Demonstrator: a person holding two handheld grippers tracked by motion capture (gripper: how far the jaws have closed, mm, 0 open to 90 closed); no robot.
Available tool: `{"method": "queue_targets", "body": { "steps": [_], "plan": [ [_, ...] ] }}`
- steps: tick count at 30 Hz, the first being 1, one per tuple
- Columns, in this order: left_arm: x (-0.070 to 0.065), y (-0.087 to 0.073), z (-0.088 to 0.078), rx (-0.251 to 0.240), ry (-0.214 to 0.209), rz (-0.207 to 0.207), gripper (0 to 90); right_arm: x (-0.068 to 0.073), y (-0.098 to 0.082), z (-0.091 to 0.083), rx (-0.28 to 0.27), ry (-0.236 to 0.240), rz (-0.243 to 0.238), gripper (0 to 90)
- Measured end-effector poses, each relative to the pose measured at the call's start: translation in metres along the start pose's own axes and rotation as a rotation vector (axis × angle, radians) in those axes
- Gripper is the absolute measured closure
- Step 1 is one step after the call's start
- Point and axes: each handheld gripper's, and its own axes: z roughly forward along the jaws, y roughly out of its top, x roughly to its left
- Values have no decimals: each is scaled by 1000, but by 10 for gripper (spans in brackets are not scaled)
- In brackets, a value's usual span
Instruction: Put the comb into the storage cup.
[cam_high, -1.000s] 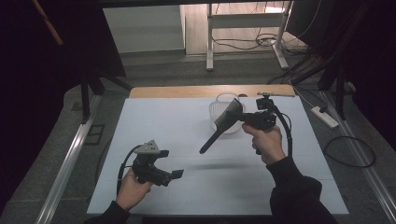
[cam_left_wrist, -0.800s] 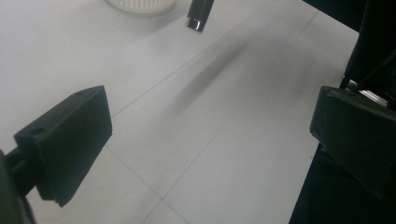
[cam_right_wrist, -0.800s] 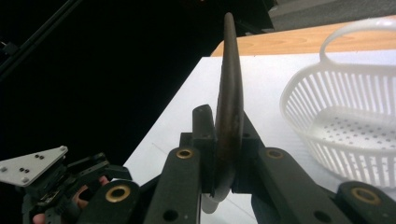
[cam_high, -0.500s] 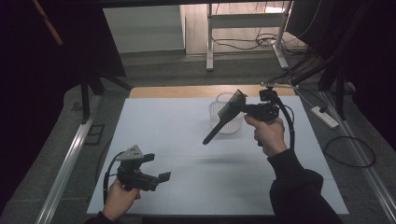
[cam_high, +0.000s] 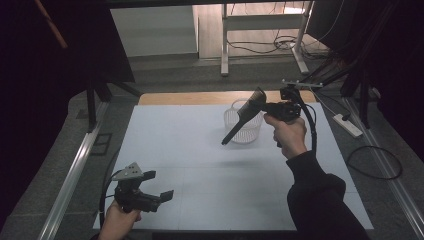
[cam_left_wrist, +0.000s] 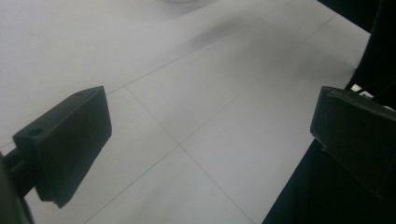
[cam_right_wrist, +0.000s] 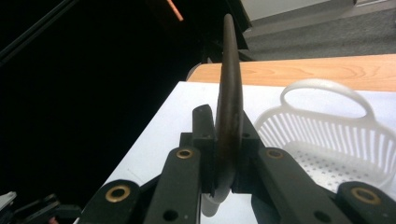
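The right hand-held gripper (cam_high: 264, 106) is clamped on a dark flat long-handled brush (cam_high: 243, 116), held in the air just above the white slotted plastic basket (cam_high: 243, 131) at the far side of the white bench (cam_high: 200, 160). Lowering it in and letting go seem left. The left hand-held gripper (cam_high: 159, 196) hangs wide and empty near the bench's front edge.

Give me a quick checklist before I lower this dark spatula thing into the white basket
1. Right gripper clamped on the spatula: ok, its blade sits pinched between the pads.
2. Spatula clear of the table: ok, held in the air.
3. Basket upright, mouth open: ok.
4. Basket free of other items: cannot tell, only part of its floor shows.
5. Left gripper out of the way: ok, open, near the table's front edge.
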Motion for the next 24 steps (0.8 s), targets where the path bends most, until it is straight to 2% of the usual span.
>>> {"method": "queue_targets", "body": {
  "steps": [12, 18, 24],
  "plan": [
    [-1, -9, -9, 34, 83, 21, 0, -12, 13, -5, -45, -37, 18, 838],
    [-3, -13, -12, 58, 92, 20, 0, -16, 20, -8, -58, -61, 20, 838],
    [-3, -17, -17, 54, 96, 14, 0, -20, 27, -8, -76, -90, 16, 838]
  ]
}}
